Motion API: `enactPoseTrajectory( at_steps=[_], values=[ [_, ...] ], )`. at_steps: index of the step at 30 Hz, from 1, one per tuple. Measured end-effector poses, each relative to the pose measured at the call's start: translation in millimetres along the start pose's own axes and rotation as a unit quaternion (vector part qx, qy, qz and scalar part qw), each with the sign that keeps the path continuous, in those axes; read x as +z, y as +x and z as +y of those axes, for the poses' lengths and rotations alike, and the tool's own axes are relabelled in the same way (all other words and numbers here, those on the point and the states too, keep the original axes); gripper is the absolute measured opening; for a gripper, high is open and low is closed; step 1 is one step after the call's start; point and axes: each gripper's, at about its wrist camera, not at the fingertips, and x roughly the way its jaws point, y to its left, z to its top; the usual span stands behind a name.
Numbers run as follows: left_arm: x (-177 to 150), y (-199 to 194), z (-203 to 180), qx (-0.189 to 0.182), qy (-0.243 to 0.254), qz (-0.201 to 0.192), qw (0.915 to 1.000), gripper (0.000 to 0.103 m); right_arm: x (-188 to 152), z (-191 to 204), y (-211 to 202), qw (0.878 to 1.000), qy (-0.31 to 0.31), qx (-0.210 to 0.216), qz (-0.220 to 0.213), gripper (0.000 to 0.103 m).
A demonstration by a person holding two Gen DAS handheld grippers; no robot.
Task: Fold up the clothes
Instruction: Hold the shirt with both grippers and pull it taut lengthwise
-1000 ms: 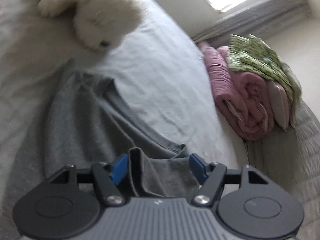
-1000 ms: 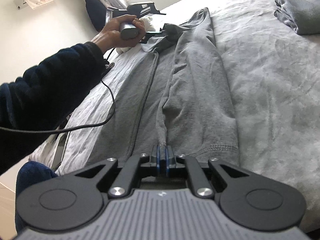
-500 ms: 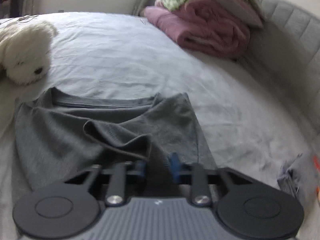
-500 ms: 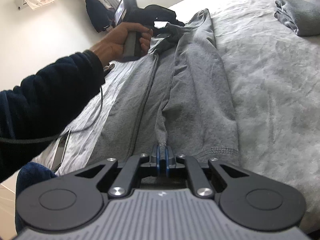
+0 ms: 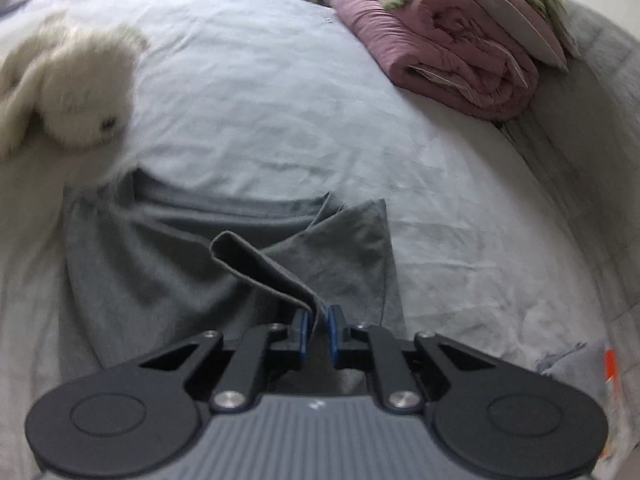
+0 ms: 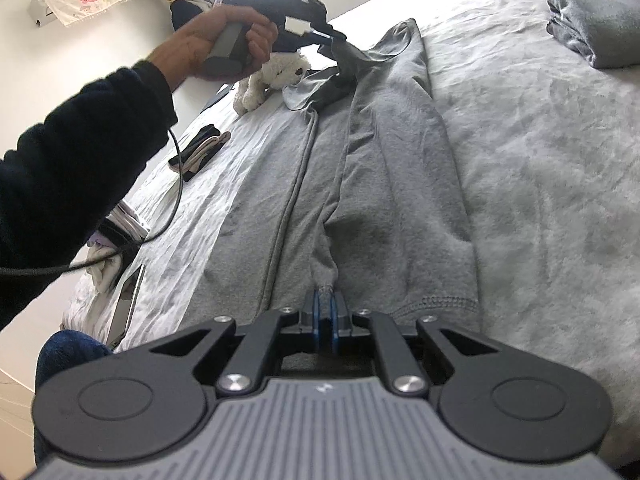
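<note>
Both ends of the shirt pinched, ready to fold

The left gripper [image 5: 317,326] is closing on the shirt's [image 6: 384,184] raised shoulder fold at 12 o'clock on the bed [image 6: 540,140]; the right gripper [image 6: 326,316], clamped on the hem at 6 o'clock, keeps it taut, likely for a lengthwise fold.
</note>
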Motion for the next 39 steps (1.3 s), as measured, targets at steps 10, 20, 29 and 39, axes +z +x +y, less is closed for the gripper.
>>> enactPoseTrajectory(
  at_steps=[10, 20, 29, 39],
  values=[
    [-31, 13, 17, -0.017, 0.035, -0.048, 0.9981, 0.066, -1, 6, 7, 1.000, -0.016, 0.001, 0.009, 0.010],
    [-35, 18, -16, 0.001, 0.139, -0.045, 0.9892, 0.005, -4, 12, 10, 0.999, -0.030, -0.009, 0.012, 0.010],
    [-21, 1, -7, 0.019, 0.040, 0.005, 0.9990, 0.005, -2, 12, 9, 1.000, -0.020, -0.001, 0.008, 0.010],
    [-45, 11, 48, -0.050, -0.035, -0.027, 0.9978, 0.005, -2, 15, 11, 0.999, -0.028, -0.006, 0.015, 0.010]
  ],
)
